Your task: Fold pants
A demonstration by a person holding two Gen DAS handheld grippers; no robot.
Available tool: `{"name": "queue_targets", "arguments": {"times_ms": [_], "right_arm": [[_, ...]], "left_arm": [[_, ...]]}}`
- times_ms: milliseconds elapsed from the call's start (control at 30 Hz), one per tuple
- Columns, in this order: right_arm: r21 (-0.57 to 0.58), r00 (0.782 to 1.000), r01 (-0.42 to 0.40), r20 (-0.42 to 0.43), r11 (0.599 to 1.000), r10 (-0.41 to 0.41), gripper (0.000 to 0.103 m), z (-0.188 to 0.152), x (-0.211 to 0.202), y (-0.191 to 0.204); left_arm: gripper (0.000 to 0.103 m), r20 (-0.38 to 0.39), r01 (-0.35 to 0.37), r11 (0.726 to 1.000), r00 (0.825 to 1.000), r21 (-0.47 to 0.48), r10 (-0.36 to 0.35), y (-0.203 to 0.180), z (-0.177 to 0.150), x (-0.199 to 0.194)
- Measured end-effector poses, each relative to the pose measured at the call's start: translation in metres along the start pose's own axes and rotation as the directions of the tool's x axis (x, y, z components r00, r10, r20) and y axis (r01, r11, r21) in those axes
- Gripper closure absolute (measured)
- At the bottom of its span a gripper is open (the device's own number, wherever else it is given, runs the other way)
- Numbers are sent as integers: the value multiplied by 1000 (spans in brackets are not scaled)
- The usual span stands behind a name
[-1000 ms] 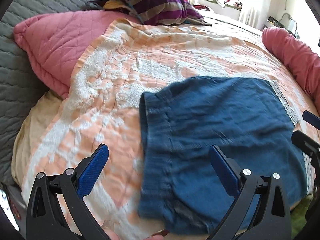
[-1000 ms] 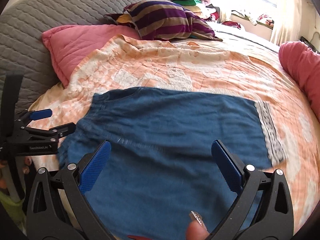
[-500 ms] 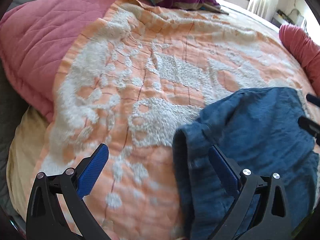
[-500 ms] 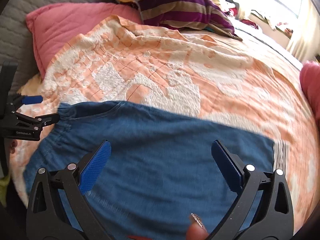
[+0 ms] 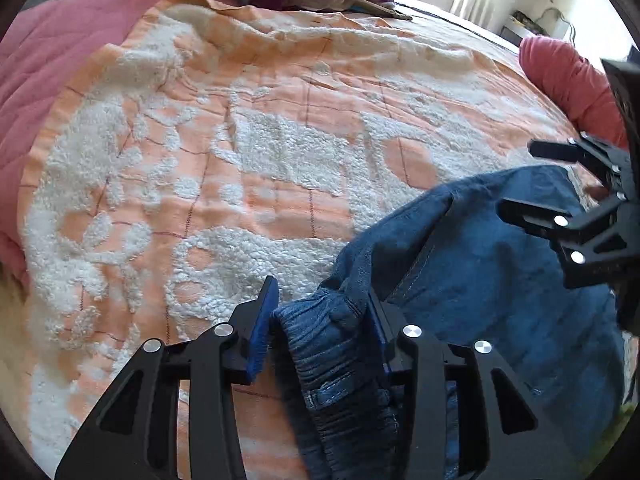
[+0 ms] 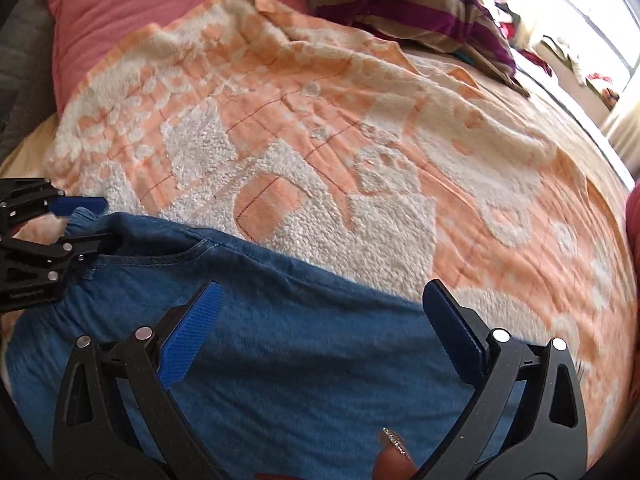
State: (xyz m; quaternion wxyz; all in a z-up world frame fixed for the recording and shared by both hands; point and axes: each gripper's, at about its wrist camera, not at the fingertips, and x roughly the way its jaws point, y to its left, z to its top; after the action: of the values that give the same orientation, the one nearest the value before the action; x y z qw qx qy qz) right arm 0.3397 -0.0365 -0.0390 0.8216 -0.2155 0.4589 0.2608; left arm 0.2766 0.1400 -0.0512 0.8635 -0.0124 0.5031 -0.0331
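Blue denim pants (image 5: 500,280) lie on an orange and white blanket (image 5: 240,140) on a bed. My left gripper (image 5: 320,312) is shut on the gathered elastic waistband (image 5: 328,344) at the pants' corner. It also shows at the left edge of the right wrist view (image 6: 80,220), pinching that corner. My right gripper (image 6: 320,312) is open and hovers over the middle of the pants (image 6: 300,360), near their far edge. It appears at the right of the left wrist view (image 5: 540,184).
A pink pillow (image 6: 160,8) lies at the back left, a striped purple cushion (image 6: 400,4) behind the blanket. A red bolster (image 5: 568,76) lies at the right. A grey quilted headboard (image 6: 16,40) stands at the far left.
My left gripper has closed on the waistband corner; it was open before. Both grippers have moved forward and lower over the pants. The right gripper stays open.
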Motion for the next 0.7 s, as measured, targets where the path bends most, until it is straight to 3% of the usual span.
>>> {"name": "queue_targets", "arguments": {"times_ms": [400,467,533,600,700], "right_arm": [[-273,1000,-22,-9,962,20,9,10,11,30],[-309,999,-31,-6,951,31,29,7,12,37],[-304,994,-110,-30,946,106,71,3,11,41],[-309,994,-107,-23,945,106,87,-3,8,45],[-285,997,-72,19,956,81,98,-12,-2,44]], "left_arm": [[71,170,-8,998,985,68,-4,-7,-11,-52],[71,168,-13,997,986,79,-1,-8,-12,-51],[71,157,-17,997,988,82,4,-6,-13,-47],[71,150,-20,997,989,78,9,-5,-15,-45],[71,153,-21,997,988,76,9,-4,-14,-45]]}}
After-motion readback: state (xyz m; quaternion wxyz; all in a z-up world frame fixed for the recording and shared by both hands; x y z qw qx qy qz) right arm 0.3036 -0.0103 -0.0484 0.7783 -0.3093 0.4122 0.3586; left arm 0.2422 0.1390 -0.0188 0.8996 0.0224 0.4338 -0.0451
